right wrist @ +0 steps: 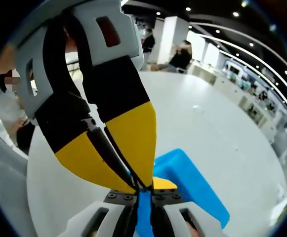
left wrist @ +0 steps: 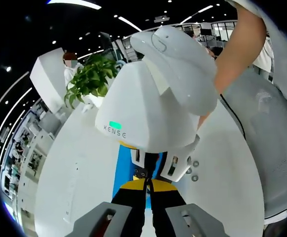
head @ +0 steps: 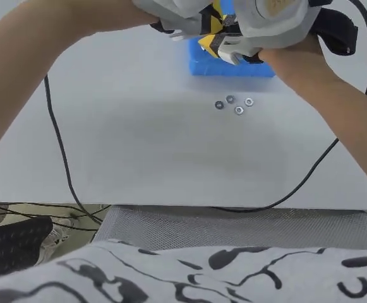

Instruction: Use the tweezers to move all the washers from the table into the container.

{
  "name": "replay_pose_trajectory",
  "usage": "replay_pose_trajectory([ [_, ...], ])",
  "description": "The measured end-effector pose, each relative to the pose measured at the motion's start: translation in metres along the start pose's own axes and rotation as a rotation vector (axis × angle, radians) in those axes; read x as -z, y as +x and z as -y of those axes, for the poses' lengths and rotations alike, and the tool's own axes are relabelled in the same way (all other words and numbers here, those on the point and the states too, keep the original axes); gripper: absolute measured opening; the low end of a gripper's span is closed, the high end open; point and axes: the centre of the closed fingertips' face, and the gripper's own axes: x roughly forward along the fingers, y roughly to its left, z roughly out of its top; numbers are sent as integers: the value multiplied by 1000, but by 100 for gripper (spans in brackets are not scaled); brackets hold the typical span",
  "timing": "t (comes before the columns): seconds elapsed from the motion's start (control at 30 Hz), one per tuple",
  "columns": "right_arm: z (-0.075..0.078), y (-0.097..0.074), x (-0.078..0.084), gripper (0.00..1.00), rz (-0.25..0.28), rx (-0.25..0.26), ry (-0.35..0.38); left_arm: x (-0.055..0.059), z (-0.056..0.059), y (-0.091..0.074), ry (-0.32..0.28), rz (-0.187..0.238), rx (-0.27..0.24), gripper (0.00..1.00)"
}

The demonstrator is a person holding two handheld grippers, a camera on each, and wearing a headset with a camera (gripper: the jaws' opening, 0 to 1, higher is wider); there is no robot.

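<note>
The left claw (right wrist: 138,185) squeezes the tweezers (right wrist: 103,144). I cannot tell about the right claw (left wrist: 155,170). Four washers (head: 234,105) lie toward the worktop's (head: 139,145) far edge.

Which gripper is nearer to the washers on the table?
Right. The right gripper hangs over the blue container, just beyond the washers; the left gripper sits farther back and left.

A black cable (head: 57,136) trails down on the left, and a second cable (head: 309,177) loops in from the right, toward a grey mesh panel (head: 234,224). Farther off stands a leafy green potted plant (left wrist: 91,79) under ceiling strip lights (left wrist: 128,22).
</note>
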Motion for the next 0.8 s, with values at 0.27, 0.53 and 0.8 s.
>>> replay_pose_trajectory([
  [0.27, -3, -3, 3, 4, -13, 1, 0, 3, 0, 5, -8, -13, -4, 0],
  [0.53, -5, 0, 7, 5, -10, -5, 8, 5, 5, 2, -7, -24, -8, 0],
  [0.8, -5, 3, 6, 6, 11, -28, 36, 9, 2, 6, -37, -32, -20, 0],
])
